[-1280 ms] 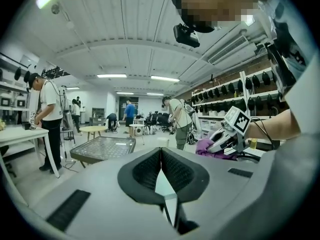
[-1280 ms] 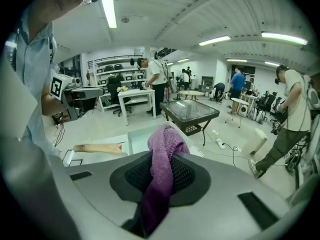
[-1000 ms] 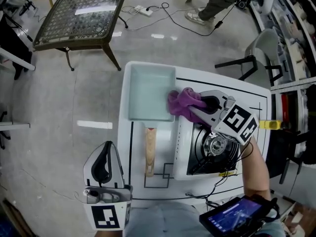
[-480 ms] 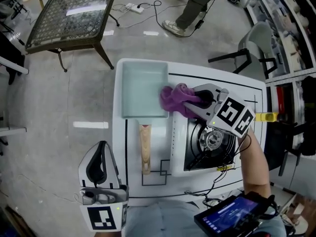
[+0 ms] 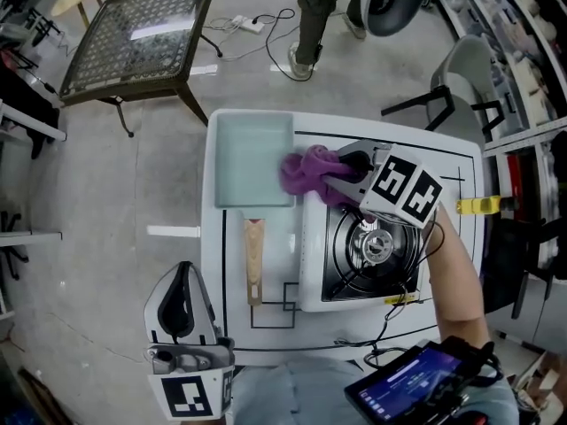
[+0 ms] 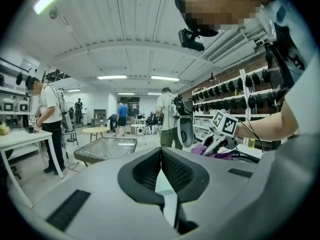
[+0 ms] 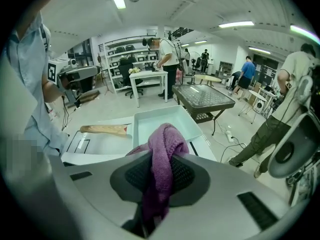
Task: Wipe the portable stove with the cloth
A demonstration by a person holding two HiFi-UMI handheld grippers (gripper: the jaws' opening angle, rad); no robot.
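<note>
the right gripper [image 5: 337, 175] pinches the purple cloth [image 5: 304, 172] between its jaws; the cloth sits bunched on the far left corner of the portable stove [image 5: 312, 268], at about eleven o'clock from the burner [image 5: 373, 246], lapping over the rim of the pale tray [image 5: 252, 204]; the left gripper [image 6: 161, 154], jaws pressed together on nothing, hangs at seven o'clock off the white table [image 5: 447, 162]; a wooden-handled tool [image 5: 253, 259] lies at nine o'clock of the stove

The left gripper [image 5: 188, 269] is held close to the body, nearly level, its jaws together and empty. The right gripper [image 5: 342, 169], forearm [image 5: 457, 277] outstretched, tilts downward with jaws clamped on the cloth [image 5: 304, 173].
</note>
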